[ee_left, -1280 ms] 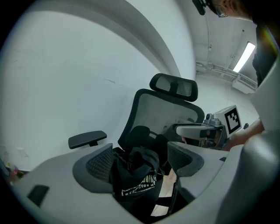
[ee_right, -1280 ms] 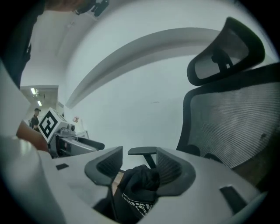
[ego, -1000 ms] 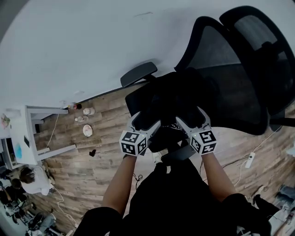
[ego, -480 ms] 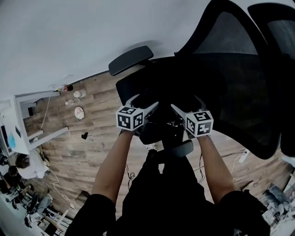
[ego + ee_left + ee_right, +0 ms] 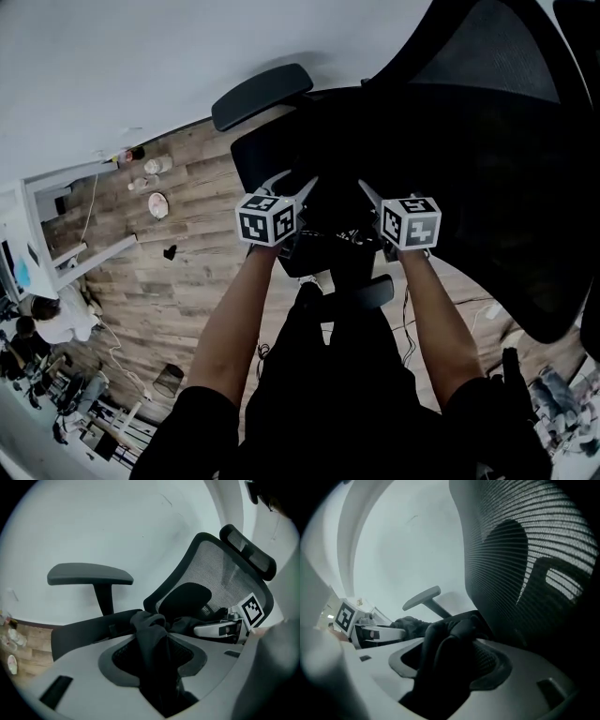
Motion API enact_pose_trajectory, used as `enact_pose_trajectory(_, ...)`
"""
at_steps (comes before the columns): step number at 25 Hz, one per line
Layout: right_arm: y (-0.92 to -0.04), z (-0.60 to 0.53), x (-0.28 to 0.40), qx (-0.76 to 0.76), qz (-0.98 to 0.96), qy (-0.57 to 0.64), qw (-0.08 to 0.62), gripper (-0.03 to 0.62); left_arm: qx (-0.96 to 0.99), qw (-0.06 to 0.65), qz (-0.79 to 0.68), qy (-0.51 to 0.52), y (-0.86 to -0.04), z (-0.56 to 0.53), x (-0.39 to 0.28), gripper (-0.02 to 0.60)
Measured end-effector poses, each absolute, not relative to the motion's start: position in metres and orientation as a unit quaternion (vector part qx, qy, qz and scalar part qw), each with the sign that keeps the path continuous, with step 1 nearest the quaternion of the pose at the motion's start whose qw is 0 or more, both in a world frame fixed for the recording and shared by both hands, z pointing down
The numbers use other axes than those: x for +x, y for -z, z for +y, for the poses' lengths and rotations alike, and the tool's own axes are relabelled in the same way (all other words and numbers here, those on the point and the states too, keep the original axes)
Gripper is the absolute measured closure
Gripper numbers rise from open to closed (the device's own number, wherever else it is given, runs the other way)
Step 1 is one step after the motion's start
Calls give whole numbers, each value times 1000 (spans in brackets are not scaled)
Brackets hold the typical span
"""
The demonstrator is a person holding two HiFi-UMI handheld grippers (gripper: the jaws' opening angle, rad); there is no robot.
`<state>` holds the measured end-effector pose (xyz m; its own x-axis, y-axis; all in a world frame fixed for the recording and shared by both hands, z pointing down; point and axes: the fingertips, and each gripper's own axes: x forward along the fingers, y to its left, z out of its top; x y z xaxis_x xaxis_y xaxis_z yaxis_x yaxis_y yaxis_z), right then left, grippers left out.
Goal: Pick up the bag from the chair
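Grasp step. Left tool (image 5: 293, 185) and right tool (image 5: 377, 199) have just been closing; each pinches bag (image 5: 151, 637) fabric between its jaws, on the chair (image 5: 487, 131) seat. Next, likely: lift both tools evenly.

Armrest (image 5: 262, 94) and mesh backrest (image 5: 487, 141) wall the seat (image 5: 247, 164); above lies open.

The bag (image 5: 151, 634) lies on the seat (image 5: 79, 637) of the chair (image 5: 487, 169), before the backrest (image 5: 220, 573); an armrest (image 5: 89, 574) stands left of the seat. The left gripper (image 5: 292, 190) and the right gripper (image 5: 373, 199) are side by side, each with a fold of the bag between jaws that have just closed further.
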<state>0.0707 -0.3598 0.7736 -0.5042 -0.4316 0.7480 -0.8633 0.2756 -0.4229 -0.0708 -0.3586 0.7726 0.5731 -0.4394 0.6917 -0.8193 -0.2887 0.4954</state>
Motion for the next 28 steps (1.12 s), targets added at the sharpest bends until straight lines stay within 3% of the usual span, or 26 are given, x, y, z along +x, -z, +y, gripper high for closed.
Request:
enact_pose_trajectory(1,-772,-362,74,434,-758,-415,256,332,774,428,-413,-217,-770,-360,-71,411)
enact_pose_trajectory(3,-768,-364,77,442,-762,-397,257,391,780,416,-418,-209,-764,-363,-71,466)
enact_pose_trajectory(7,-753,-364,79,451,-775,-359,259,459,796,401,-418,-176,-748,-363,-71,497)
enact_pose_trajectory(28,-641,-355,77,479,-834,-205,185,503,870,258,-399,-129,-640,-350,-62,508)
